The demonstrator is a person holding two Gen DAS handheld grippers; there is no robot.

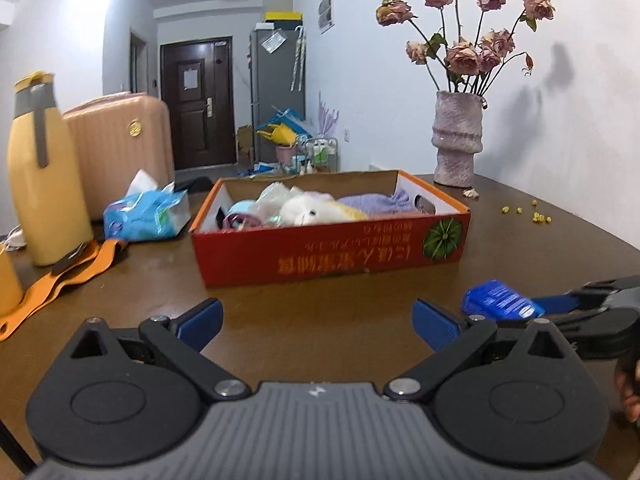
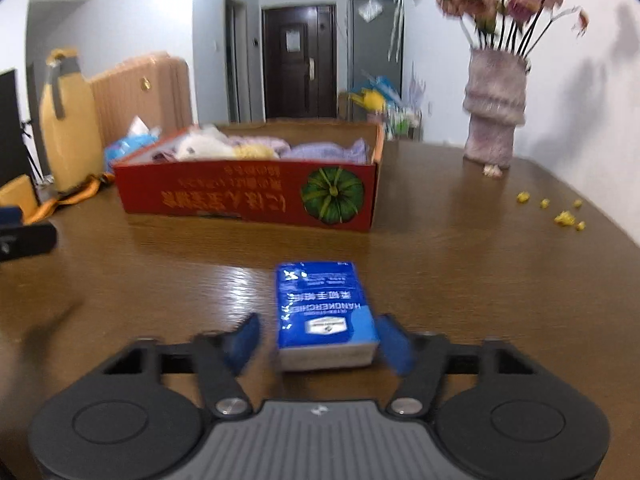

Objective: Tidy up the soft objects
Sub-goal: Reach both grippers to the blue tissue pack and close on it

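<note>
A blue handkerchief tissue pack (image 2: 326,312) lies flat on the brown table (image 2: 460,272), between the fingers of my right gripper (image 2: 318,322). A small gap shows at the left finger (image 2: 244,338); the right finger sits against the pack's edge, blurred. The left wrist view shows the same pack (image 1: 500,300) at the right. My left gripper (image 1: 318,320) hovers open and empty over the table, facing a red cardboard box (image 1: 328,252). That box (image 2: 240,196) holds a white plush toy (image 1: 308,210), a purple knitted piece (image 1: 376,204) and other soft items.
A textured vase of dried roses (image 1: 458,140) stands behind the box on the right, with yellow crumbs (image 1: 536,216) near it. At left are a yellow jug (image 1: 44,184), a blue tissue packet (image 1: 146,214) and an orange strap (image 1: 68,276). A pink suitcase (image 1: 124,144) stands behind.
</note>
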